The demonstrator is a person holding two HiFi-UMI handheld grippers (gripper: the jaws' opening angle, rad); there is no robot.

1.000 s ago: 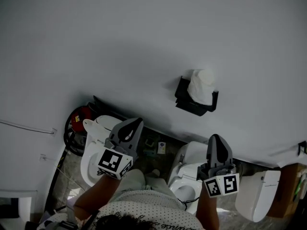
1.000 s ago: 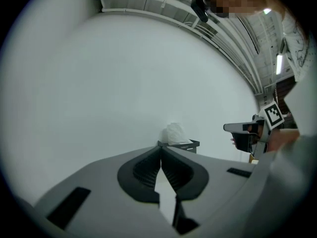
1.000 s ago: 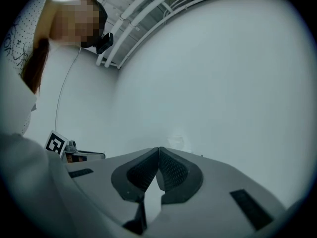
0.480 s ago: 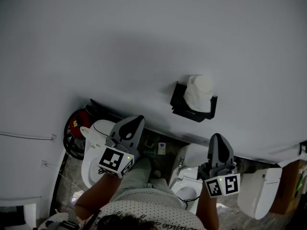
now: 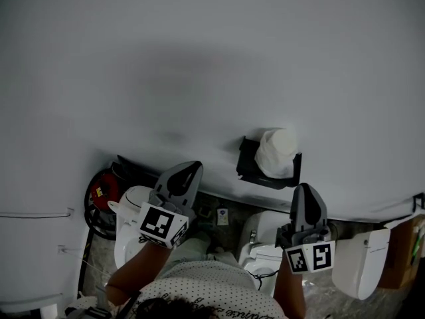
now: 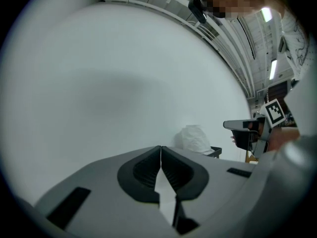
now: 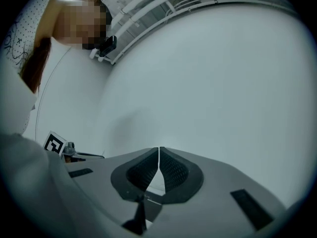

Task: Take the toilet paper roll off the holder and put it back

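Observation:
A white toilet paper roll (image 5: pixel 275 153) sits on a black holder (image 5: pixel 251 165) fixed to the pale wall; the roll (image 6: pixel 194 139) also shows in the left gripper view, beyond the jaws and to their right. My left gripper (image 5: pixel 194 167) is shut and empty, below and left of the holder. My right gripper (image 5: pixel 303 189) is shut and empty too, just below the holder's right end. Neither touches the roll. In the right gripper view the shut jaw tips (image 7: pixel 158 149) face bare wall.
Below the wall stand white toilets: one at lower left (image 5: pixel 129 208), one in the middle (image 5: pixel 262 241), one at right (image 5: pixel 362 264). A red object (image 5: pixel 99 191) lies at far left. A wooden piece (image 5: pixel 406 254) sits at the right edge.
The view has tilted upward, so the holder and roll sit lower in the picture. Both grippers have risen slightly toward the wall and stay shut.

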